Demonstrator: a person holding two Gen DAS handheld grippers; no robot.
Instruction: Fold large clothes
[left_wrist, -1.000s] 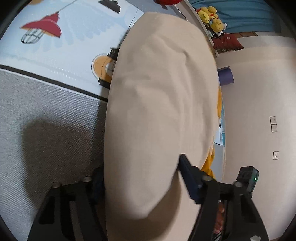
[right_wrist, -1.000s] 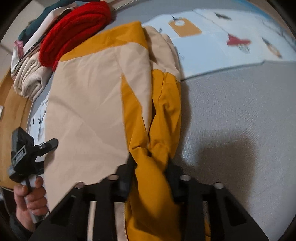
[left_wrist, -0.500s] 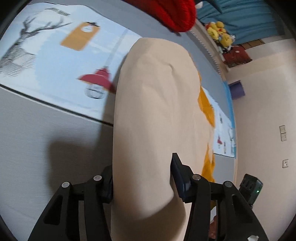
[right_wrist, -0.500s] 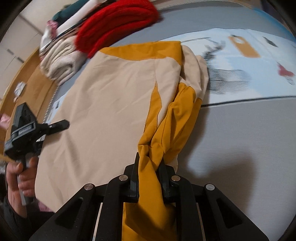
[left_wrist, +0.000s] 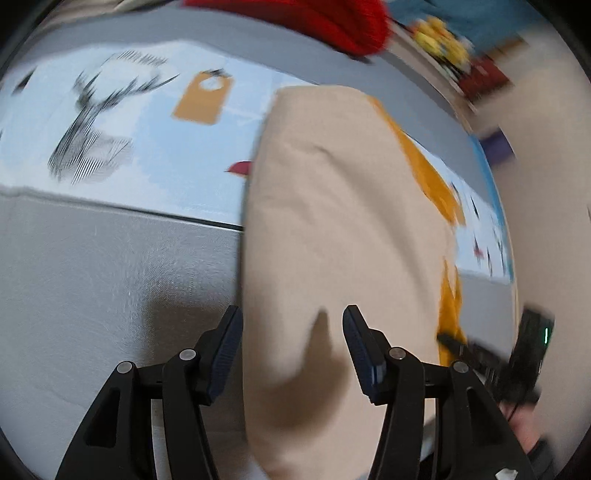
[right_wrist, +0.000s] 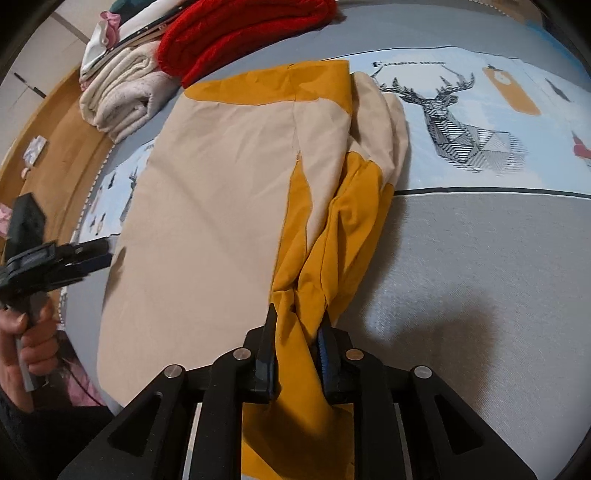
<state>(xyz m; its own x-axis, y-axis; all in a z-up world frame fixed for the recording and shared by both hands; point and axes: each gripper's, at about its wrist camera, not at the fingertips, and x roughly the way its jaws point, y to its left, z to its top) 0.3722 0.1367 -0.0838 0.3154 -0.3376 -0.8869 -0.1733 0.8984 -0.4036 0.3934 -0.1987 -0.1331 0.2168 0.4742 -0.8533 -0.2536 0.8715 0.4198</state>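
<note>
A large beige garment with mustard panels (right_wrist: 221, 221) lies spread on the bed. My right gripper (right_wrist: 297, 325) grips a bunched mustard fold at the garment's near right side; its jaws are opening a little, the cloth still pinched between the pads. My left gripper (left_wrist: 291, 325) has a thick beige fold (left_wrist: 332, 221) filling the gap between its jaws, which are also opening. In the right wrist view the left gripper (right_wrist: 99, 254) sits at the garment's left edge, held by a hand (right_wrist: 33, 332). The left wrist view is blurred.
A red knit (right_wrist: 240, 33) and a folded cream cloth (right_wrist: 122, 96) are piled at the far left of the bed. The bed cover has a deer print (right_wrist: 454, 122) and a plain grey band (right_wrist: 480, 295). Wooden bed edge (right_wrist: 62, 140) on the left. Yellow plush toys (left_wrist: 439, 33) beyond.
Both grippers have moved with the garment, drawing it toward the near side and spreading it flatter. The deer print has come into view. Both jaws stand slightly wider than half a second ago.
</note>
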